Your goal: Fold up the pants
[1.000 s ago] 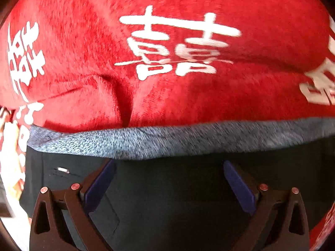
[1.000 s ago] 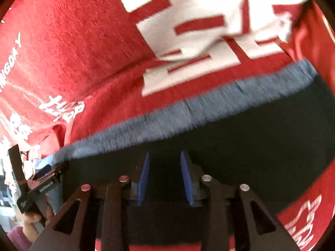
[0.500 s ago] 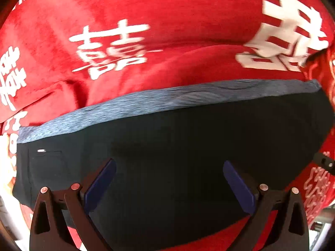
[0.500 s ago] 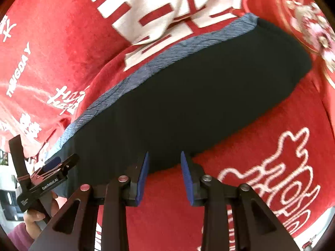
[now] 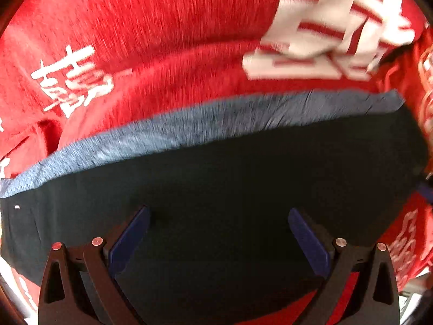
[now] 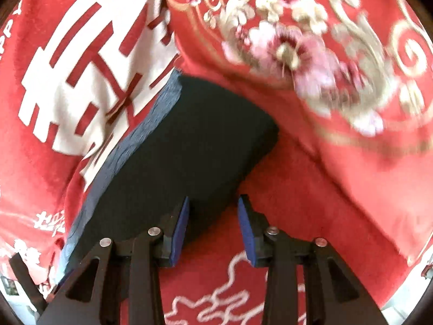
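1 pair of dark pants [image 5: 243,184] lies folded on a red blanket [image 5: 167,40] printed with white 囍. Left gripper [image 5: 216,233] gapes wide; right gripper [image 6: 213,224] released, empty.

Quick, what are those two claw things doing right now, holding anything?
Left gripper: open wide, holding nothing, above the dark pants.
Right gripper: open, holding nothing, at the pants' edge over the red blanket.

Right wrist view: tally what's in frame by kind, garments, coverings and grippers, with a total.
Pants: 1, the folded black pants with a blue-grey waistband
Red patterned blankets: 1
Grippers: 1, the right gripper, jaws apart, holding nothing
Total: 3
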